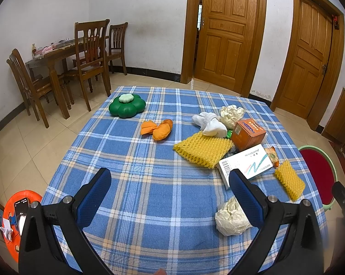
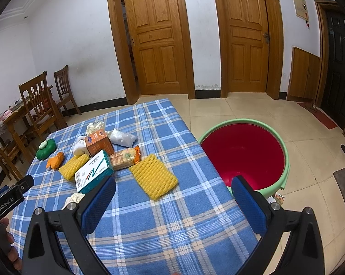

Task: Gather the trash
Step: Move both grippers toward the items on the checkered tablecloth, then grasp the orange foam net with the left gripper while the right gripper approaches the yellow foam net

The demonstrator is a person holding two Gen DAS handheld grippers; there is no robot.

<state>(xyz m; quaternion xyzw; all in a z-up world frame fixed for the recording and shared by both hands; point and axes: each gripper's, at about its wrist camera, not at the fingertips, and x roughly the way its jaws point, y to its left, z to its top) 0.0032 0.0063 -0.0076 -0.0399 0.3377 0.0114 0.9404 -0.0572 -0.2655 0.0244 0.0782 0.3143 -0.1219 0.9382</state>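
Observation:
Trash lies on the blue plaid table (image 1: pixel 149 183): a large yellow foam net (image 1: pixel 202 149), a smaller one (image 1: pixel 290 180) (image 2: pixel 154 176), a white capsule box (image 1: pixel 245 163) (image 2: pixel 93 171), an orange box (image 1: pixel 249 134) (image 2: pixel 99 142), a snack packet (image 2: pixel 125 157), a crumpled tissue (image 1: pixel 232 217) and another (image 1: pixel 232 113). A red bin with a green rim (image 2: pixel 243 153) (image 1: pixel 316 174) stands on the floor right of the table. My left gripper (image 1: pixel 170 197) hovers open over the near table, the tissue by its right finger. My right gripper (image 2: pixel 172 204) is open over the table's right edge.
A green flower-shaped cushion (image 1: pixel 126 106), an orange fabric toy (image 1: pixel 157 129) and white socks (image 1: pixel 210 122) also lie on the table. A clear bag (image 2: pixel 123 138) sits behind the orange box. An orange stool with a phone (image 1: pixel 17 210) stands at left. Wooden chairs (image 1: pixel 90 55) stand beyond.

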